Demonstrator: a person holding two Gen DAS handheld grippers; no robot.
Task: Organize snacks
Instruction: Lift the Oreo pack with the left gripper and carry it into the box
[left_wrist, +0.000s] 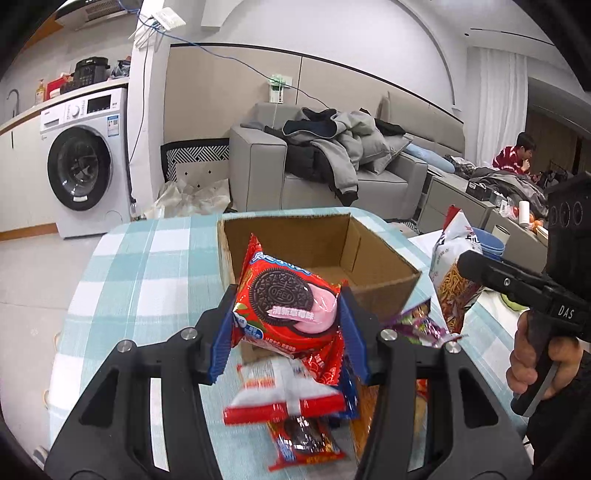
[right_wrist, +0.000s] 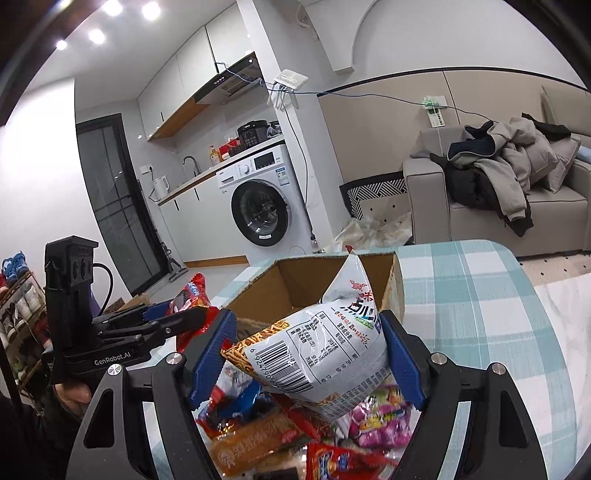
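Left gripper (left_wrist: 286, 325) clamped on a red cookie packet (left_wrist: 286, 301), blue pads pressing both edges, held above the near rim of an open cardboard box (left_wrist: 373, 254). Right gripper (right_wrist: 308, 360) clamped on a puffy white snack bag (right_wrist: 317, 350), also lifted, just short of the same box on the checked tablecloth (right_wrist: 476, 295). Box apparently empty so far — both snacks not yet inside.

Possible trouble from here: two loads heading for one opening at once, so a clash of grippers or bags over the rim seems likely if both go in together. Snack bag full of air and slick, gripped near its lower half — could slip or tip out short of the box. Cookie packet held only by its edges, prone to swivel and catch on the cardboard wall.

Left wrist view alone shows the box floor bare, a loose packet (left_wrist: 286, 393) blurred beneath the pads, and the hand (left_wrist: 532, 354) working the other tool. Right wrist view alone shows the heap of remaining snacks (right_wrist: 380, 413) near the box — pink, orange and red wrappers.
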